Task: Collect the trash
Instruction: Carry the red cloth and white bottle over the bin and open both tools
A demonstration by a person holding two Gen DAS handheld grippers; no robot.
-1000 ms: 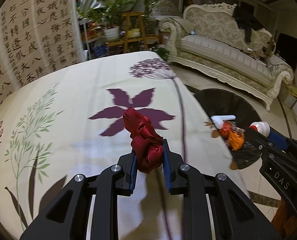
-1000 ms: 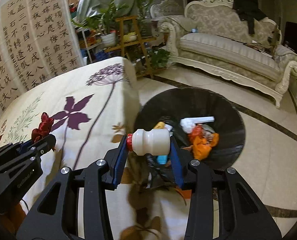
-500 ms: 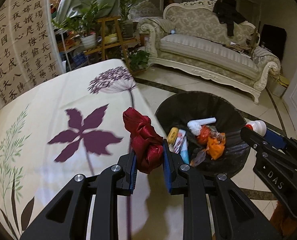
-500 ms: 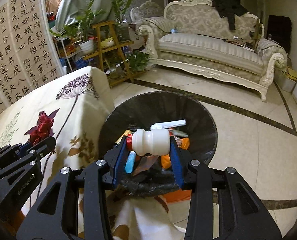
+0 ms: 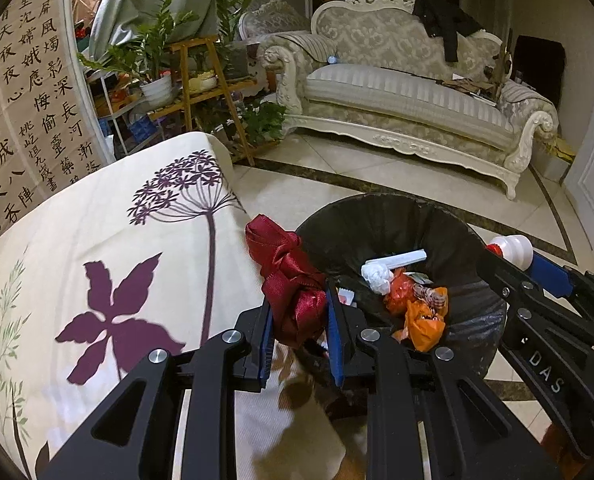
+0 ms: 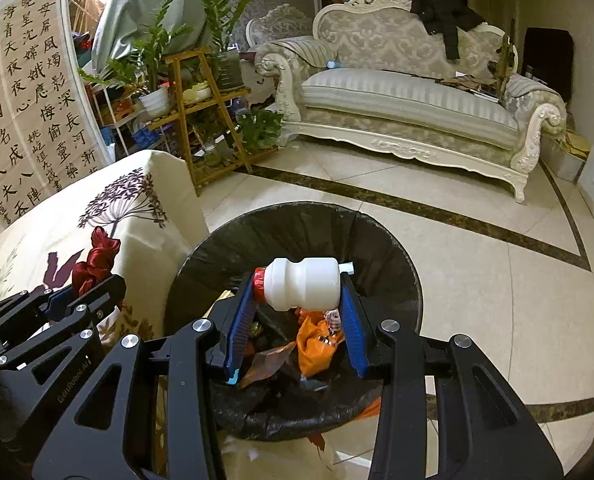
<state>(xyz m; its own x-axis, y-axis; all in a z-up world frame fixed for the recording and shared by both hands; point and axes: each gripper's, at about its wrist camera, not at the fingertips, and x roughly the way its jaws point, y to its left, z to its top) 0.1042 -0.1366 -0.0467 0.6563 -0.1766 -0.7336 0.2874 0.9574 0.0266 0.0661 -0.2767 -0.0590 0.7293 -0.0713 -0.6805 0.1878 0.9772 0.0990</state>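
Observation:
My left gripper [image 5: 299, 314] is shut on a crumpled dark red ribbon [image 5: 289, 280], held at the table's right edge beside the bin. My right gripper [image 6: 297, 300] is shut on a small white bottle with a red cap [image 6: 301, 289], held sideways right above the bin's opening. The bin [image 6: 389, 248] is round, lined with a black bag, and holds orange wrappers [image 6: 317, 344] and other trash. In the left wrist view the bin [image 5: 381, 220] lies ahead to the right, with the right gripper and bottle [image 5: 511, 248] over its right rim. The ribbon also shows in the right wrist view [image 6: 95, 264].
A table with a cream floral cloth [image 5: 97, 240] fills the left. A tiled floor [image 6: 497, 280] surrounds the bin. A pale sofa [image 6: 417, 100] stands at the back, a wooden plant stand [image 6: 201, 112] and a calligraphy screen [image 6: 29, 100] at the back left.
Both grippers have moved right, off the table toward the bin. The bottle now hangs over the bin's opening and the ribbon is at the table edge next to the bin.

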